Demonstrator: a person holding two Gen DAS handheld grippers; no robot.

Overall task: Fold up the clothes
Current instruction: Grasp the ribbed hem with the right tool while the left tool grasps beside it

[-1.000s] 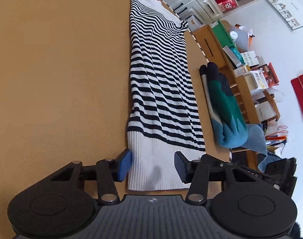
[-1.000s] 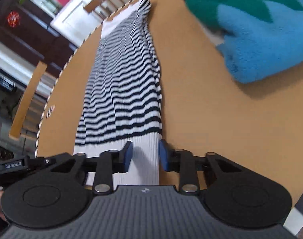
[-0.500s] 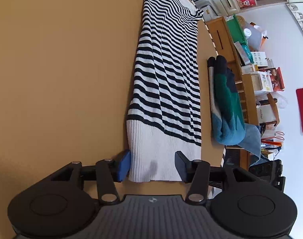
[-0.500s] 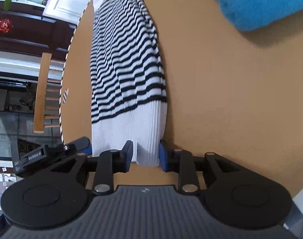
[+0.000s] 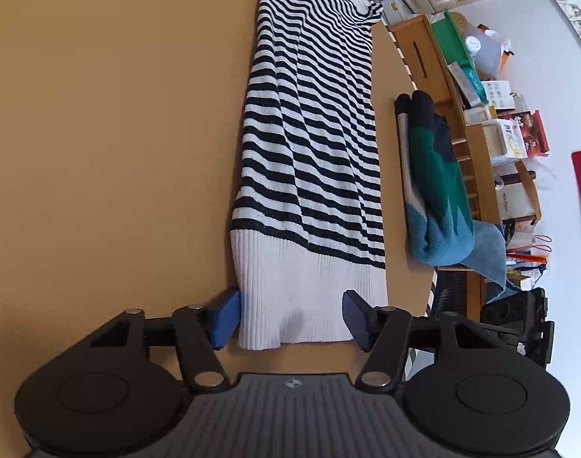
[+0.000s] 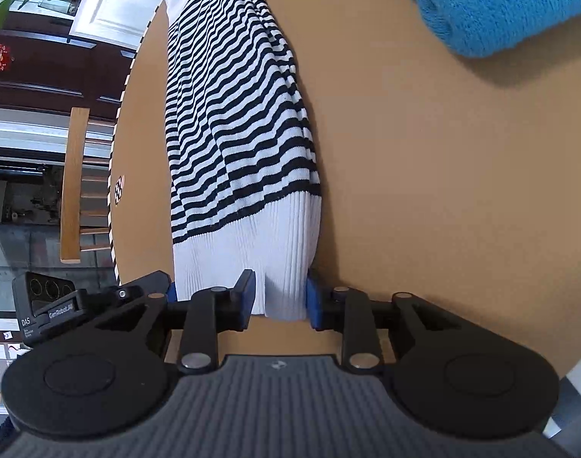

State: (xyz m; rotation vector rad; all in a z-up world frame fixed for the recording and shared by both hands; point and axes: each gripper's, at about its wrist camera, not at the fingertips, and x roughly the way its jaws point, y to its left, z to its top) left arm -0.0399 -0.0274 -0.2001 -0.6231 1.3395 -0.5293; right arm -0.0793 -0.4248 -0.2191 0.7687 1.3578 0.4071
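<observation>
A black-and-white striped sweater (image 5: 309, 171) (image 6: 233, 133) lies folded into a long strip on the tan table (image 5: 118, 152), its white ribbed hem nearest me. My left gripper (image 5: 290, 318) straddles the hem's left corner. Its jaws are closing: one pad touches the hem's outer edge and the other lies over the cloth, which stays flat. My right gripper (image 6: 280, 299) is at the hem's right corner. Its jaws are also closing, with both pads pressed against a puckered bit of hem.
A folded blue, green and navy sweater (image 5: 435, 191) (image 6: 500, 4) rests on the table to the right of the striped one. A cluttered wooden shelf (image 5: 481, 114) stands past the table's right edge, and a wooden chair (image 6: 71, 183) past its left edge.
Both views have rolled and tipped. The hem's near edge now sits a little further out along the fingers of both grippers. The sweater lies where it was.
</observation>
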